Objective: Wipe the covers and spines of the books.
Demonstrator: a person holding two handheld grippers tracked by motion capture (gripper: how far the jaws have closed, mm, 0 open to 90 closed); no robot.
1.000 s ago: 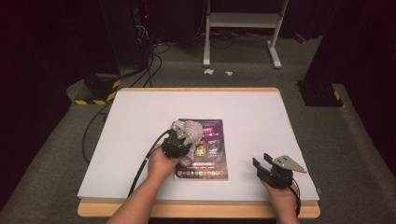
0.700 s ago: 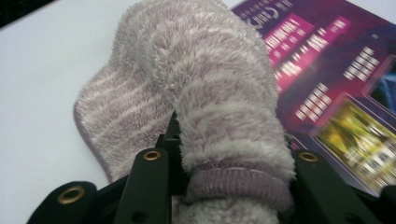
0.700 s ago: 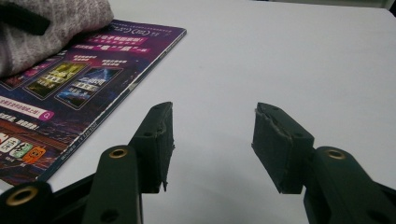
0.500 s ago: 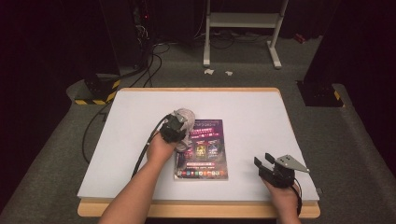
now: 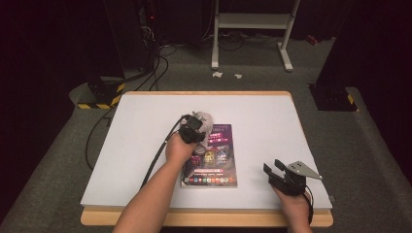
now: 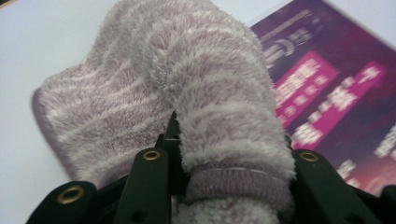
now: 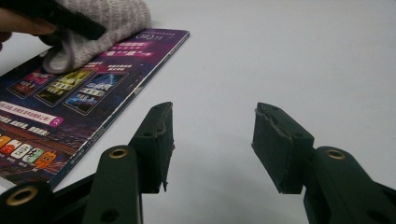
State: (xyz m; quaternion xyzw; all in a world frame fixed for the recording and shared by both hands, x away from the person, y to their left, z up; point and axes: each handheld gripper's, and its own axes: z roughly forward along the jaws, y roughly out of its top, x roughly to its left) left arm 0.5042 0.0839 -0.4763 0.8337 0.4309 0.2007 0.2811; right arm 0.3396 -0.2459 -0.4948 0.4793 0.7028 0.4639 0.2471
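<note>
Fluffy lilac striped sock (image 6: 187, 93) sat on the purple printed booklet's (image 5: 214, 160) far left corner, clamped in the left gripper (image 5: 194, 130). Right gripper (image 5: 279, 170) rested well right of booklet, jaws apart, holding nothing.

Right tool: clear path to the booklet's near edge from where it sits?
Probably yes. The right tool stands open over bare table beside the booklet, nothing between them. The left tool, shut on the fuzzy cloth, works the far end.
</note>
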